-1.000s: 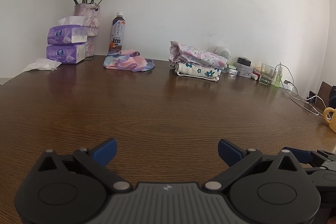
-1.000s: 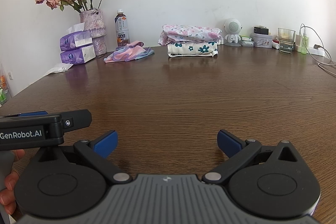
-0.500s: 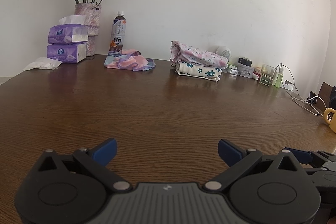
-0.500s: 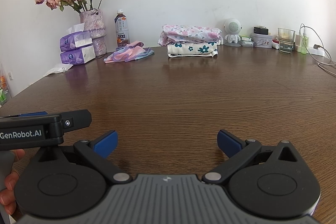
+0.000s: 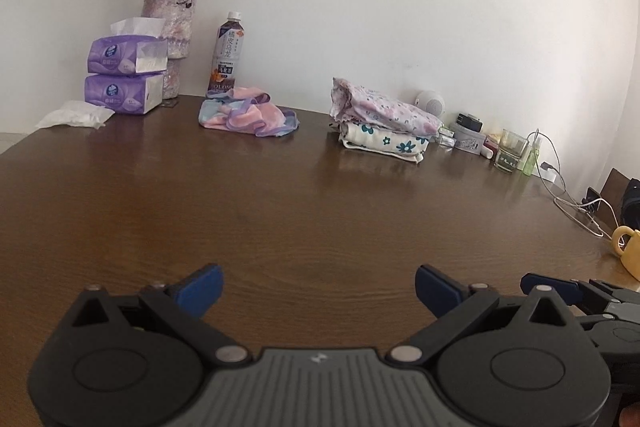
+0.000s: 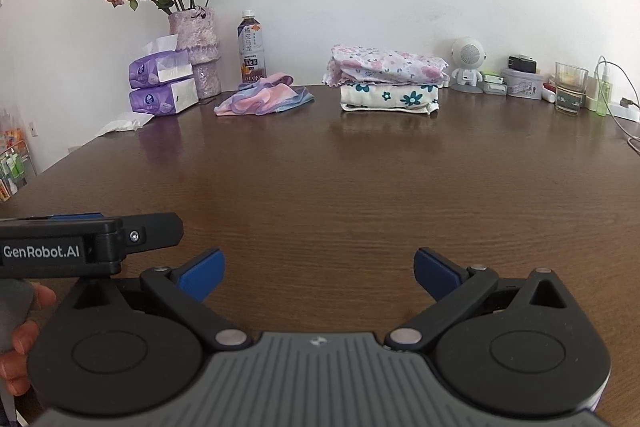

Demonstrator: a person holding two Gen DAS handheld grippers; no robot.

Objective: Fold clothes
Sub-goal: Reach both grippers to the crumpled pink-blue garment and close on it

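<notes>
Both grippers spread and empty above bare table, clothes far ahead by the wall.

My left gripper (image 5: pixel 319 286) and right gripper (image 6: pixel 318 270) sit side by side low over the wooden table (image 6: pixel 340 195), each with its blue fingertips (image 6: pixel 203 273) wide apart and nothing between them. The crumpled pink-and-blue garment (image 5: pixel 248 112) lies unfolded at the far edge, well beyond my jaws and left of centre, just in front of the drink bottle (image 5: pixel 227 55). To its right, apart from it, I see the folded stack (image 6: pixel 388 79): a pink floral piece resting on a white one with teal flowers. Tissue packs (image 5: pixel 126 75) and a flower vase (image 6: pixel 198 51) stand further left.
</notes>
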